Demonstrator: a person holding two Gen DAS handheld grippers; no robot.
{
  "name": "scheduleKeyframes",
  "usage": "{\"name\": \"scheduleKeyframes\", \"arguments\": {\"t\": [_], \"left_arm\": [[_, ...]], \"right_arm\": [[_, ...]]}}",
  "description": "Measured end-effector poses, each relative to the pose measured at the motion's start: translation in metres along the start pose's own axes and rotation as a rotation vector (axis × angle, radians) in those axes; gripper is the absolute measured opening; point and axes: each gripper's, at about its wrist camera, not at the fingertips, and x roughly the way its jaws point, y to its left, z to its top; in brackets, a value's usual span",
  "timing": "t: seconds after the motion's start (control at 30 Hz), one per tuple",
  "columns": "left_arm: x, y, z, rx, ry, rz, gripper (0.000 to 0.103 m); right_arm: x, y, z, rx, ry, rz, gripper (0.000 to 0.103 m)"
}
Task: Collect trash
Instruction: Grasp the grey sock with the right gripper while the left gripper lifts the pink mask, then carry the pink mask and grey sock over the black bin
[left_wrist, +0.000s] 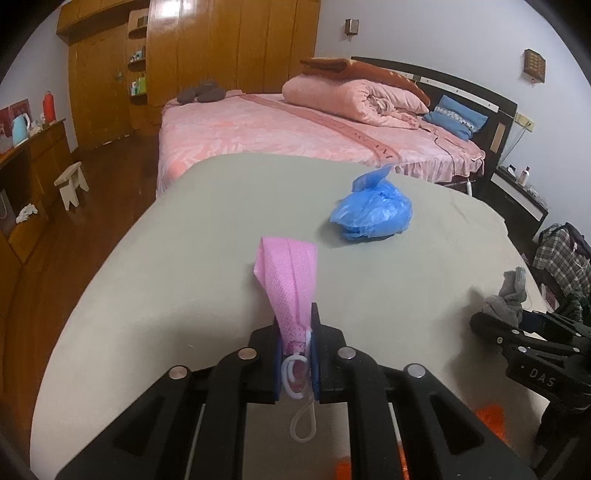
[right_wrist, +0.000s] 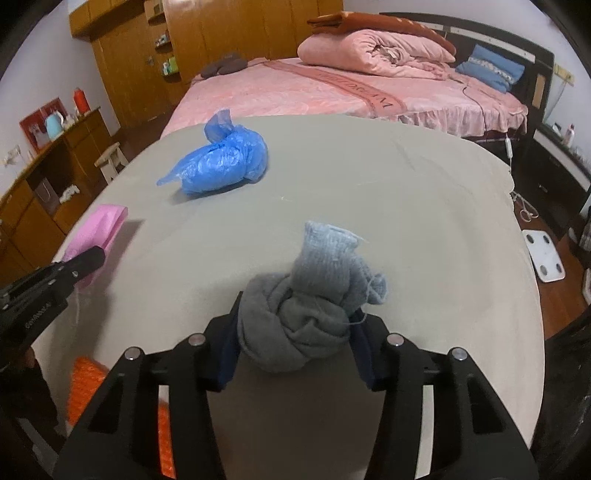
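My left gripper is shut on a folded pink face mask, held above the grey-green table; its white ear loop hangs behind the jaws. My right gripper is shut on a bunched grey sock, also above the table. A crumpled blue plastic bag lies on the table beyond both grippers; it also shows in the right wrist view. The mask and left gripper show at the left of the right wrist view. The right gripper with the sock shows at the right of the left wrist view.
An orange mesh container sits below the table's near edge, partly hidden. A pink bed with a rolled quilt stands behind the table. A wooden cabinet and small stool are at left. A white scale lies on the floor at right.
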Motion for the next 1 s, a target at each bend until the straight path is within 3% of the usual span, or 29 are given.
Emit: {"name": "scheduleKeyframes", "arguments": {"t": [0.7, 1.0], "left_arm": [[-0.061, -0.069, 0.008, 0.069, -0.087, -0.060, 0.012], [-0.091, -0.107, 0.008, 0.105, -0.114, -0.120, 0.012]], "right_arm": [[-0.078, -0.038, 0.003, 0.036, -0.117, -0.034, 0.050], [-0.125, -0.059, -0.005, 0.057, -0.175, -0.046, 0.050]]}}
